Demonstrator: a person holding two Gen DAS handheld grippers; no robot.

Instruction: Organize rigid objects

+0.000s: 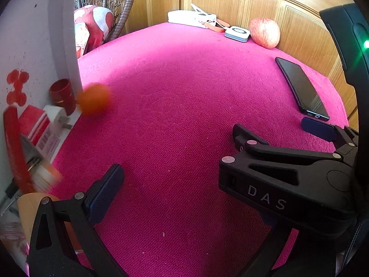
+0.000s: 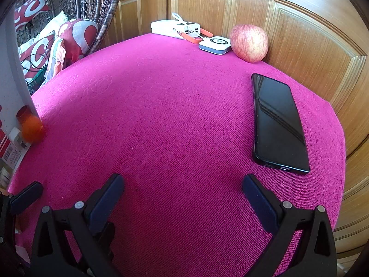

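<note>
Ahead of both tools spreads a wide bare stretch of magenta cloth [image 2: 161,127], a coarse woven cover over the bench, with nothing lying between the fingers of either one. Right tool [image 2: 183,198] is released, its blue-padded fingers spread wide and empty; left tool [image 1: 207,147] is likewise spread and grasps nothing, though in its own view the body of the right tool, lettered "DAS", covers the space before its right finger.

Just beyond the right tool's right finger lies a black phone [image 2: 278,124], flat, glossy, rectangular, its port end towards the tool and its long side near the bench's right edge. Far ahead, against the wooden panelled doors [image 2: 299,34], sit a round red-streaked apple [image 2: 249,42], a small white and blue square device [image 2: 215,44] touching or just beside it, and a white power bank [image 2: 174,28] with an orange strap. Off to the left of both tools, at the bench's left edge by the wall, rests a blurred orange ball-shaped thing [image 1: 93,99] near a red cup [image 1: 62,93] and a red and white box [image 1: 39,129] whose print is too blurred to read
</note>
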